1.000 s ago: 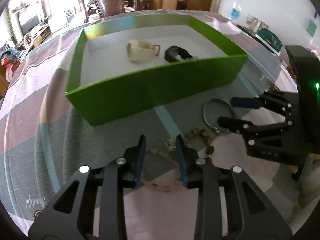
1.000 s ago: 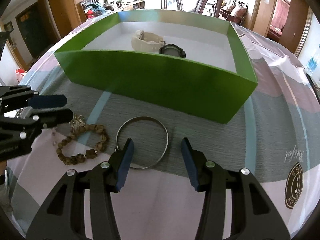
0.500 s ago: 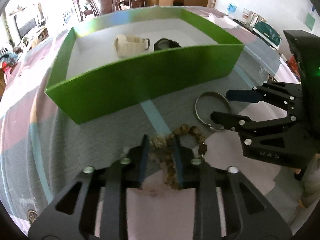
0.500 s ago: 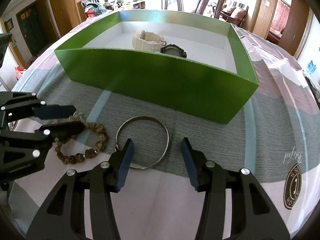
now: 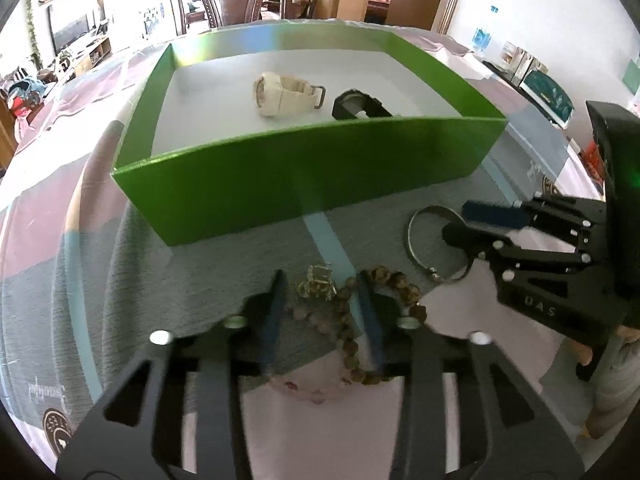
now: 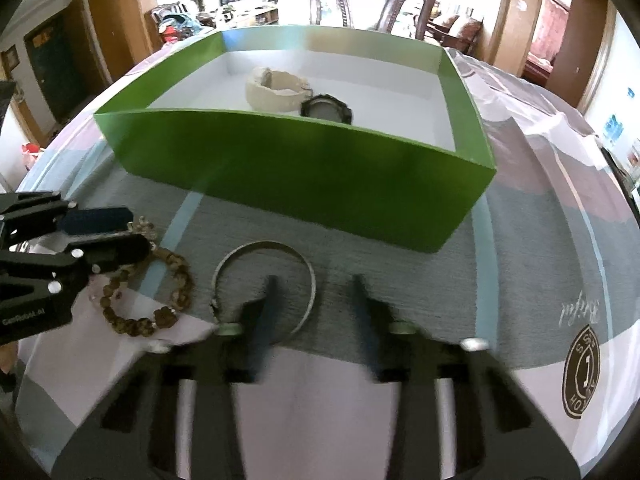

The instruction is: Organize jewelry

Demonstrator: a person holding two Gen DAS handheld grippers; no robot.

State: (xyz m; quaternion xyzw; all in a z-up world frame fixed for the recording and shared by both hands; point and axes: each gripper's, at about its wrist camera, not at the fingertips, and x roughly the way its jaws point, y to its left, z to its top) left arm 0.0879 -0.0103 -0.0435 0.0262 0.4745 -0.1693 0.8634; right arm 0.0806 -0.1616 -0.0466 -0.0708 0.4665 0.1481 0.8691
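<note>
My left hand-held gripper point(image 5: 322, 304) was opening around the brown beaded bracelet point(image 5: 394, 280); my right hand-held gripper point(image 6: 314, 308) was closing, unclamped, over the thin silver metal bangle point(image 6: 264, 246).

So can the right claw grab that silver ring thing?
Probably yes. The right claw sits right over the near rim of the silver bangle, one finger inside the hoop, jaws closing, and nothing lies in between.

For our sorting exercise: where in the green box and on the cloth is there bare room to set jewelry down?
Free: green box floor left of the cream watch and right of the black watch; cloth between bangle and round logo. Crowded: cloth where bead bracelet and bangle lie.
</note>
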